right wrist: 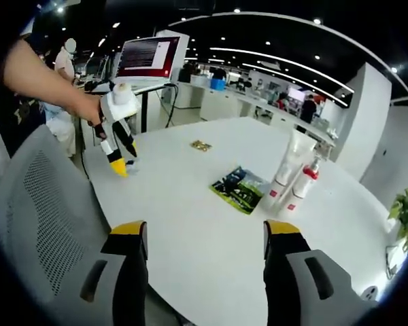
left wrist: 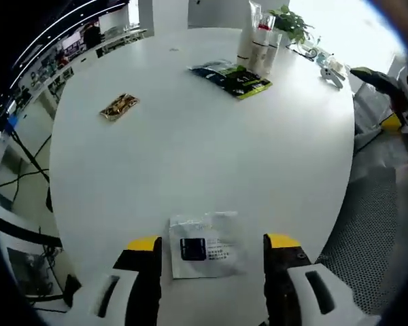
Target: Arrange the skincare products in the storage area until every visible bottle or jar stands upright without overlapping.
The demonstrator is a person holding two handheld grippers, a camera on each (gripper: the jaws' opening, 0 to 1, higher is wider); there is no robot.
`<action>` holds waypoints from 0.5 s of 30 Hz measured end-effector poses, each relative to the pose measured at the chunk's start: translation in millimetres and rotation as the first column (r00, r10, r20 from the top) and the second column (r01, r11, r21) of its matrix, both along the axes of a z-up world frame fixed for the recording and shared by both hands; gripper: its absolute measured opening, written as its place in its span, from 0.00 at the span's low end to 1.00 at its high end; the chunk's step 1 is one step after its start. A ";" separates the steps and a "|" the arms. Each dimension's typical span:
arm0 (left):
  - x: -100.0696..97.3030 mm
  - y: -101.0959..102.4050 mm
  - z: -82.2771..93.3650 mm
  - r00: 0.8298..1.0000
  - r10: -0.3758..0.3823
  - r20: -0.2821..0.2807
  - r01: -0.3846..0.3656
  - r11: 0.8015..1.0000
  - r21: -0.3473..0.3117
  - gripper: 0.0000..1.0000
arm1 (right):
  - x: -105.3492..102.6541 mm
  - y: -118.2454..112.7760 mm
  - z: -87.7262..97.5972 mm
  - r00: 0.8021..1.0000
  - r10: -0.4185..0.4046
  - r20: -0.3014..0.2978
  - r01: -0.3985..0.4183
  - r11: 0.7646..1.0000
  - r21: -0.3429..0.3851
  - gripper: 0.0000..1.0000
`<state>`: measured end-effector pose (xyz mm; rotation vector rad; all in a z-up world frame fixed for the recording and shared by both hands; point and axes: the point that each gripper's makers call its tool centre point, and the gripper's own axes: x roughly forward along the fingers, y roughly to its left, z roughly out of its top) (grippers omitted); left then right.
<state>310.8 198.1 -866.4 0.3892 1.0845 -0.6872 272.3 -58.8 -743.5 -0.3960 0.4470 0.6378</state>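
A: We're in a big open office with strip lights overhead, and the round white surface (left wrist: 190, 163) takes up most of what lies ahead of our left claw (left wrist: 211, 261).

B: That claw is spread, with nothing pinched. A flat white sachet (left wrist: 205, 244) lies on the surface right between its jaws, likely lined up for a pick, we'd guess.

A: And the skincare tubes (left wrist: 258, 44)?

B: Far ahead of the left claw, across the surface, standing upright and huddled close together. From the right claw (right wrist: 205, 251) they sit ahead and to its right, a tall white tube (right wrist: 290, 166) and a red-capped bottle (right wrist: 304, 183) just beside it. Whether they touch, we can't quite tell.

A: The right claw?

B: Spread too, empty, hanging off the near edge over a grey mesh chair (right wrist: 41, 224).

A: A dark green packet (right wrist: 241, 190) lies flat just short of the tubes, and a small gold packet (left wrist: 119, 106) lies well apart, ahead and left of the left claw.
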 end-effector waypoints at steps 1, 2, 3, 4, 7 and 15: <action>0.1 2.7 -1.7 1.000 0.000 -0.004 0.000 1.000 0.018 0.55 | -0.1 0.0 0.4 1.000 0.001 0.003 -0.001 1.000 -0.002 0.65; 1.2 4.5 -1.1 1.000 -0.009 0.003 0.009 1.000 0.026 0.53 | -0.1 -0.1 0.6 1.000 0.001 0.005 -0.001 1.000 -0.003 0.65; 0.6 3.0 -0.3 1.000 -0.009 0.001 0.009 1.000 0.009 0.52 | -0.1 -0.3 0.9 1.000 0.001 0.007 -0.001 1.000 -0.006 0.64; 1.2 4.2 -0.6 1.000 0.009 0.002 -0.009 1.000 0.004 0.52 | -0.1 -0.6 1.1 1.000 0.000 0.008 0.000 1.000 -0.007 0.64; -4.1 2.1 0.6 1.000 0.016 0.006 -0.016 1.000 0.003 0.47 | 0.2 -2.0 1.2 1.000 -0.004 0.012 0.004 1.000 -0.015 0.64; -8.7 3.7 2.9 0.986 0.162 0.024 -0.160 0.985 -0.070 0.41 | -2.3 -1.0 1.6 1.000 0.005 0.024 -0.004 0.999 -0.031 0.63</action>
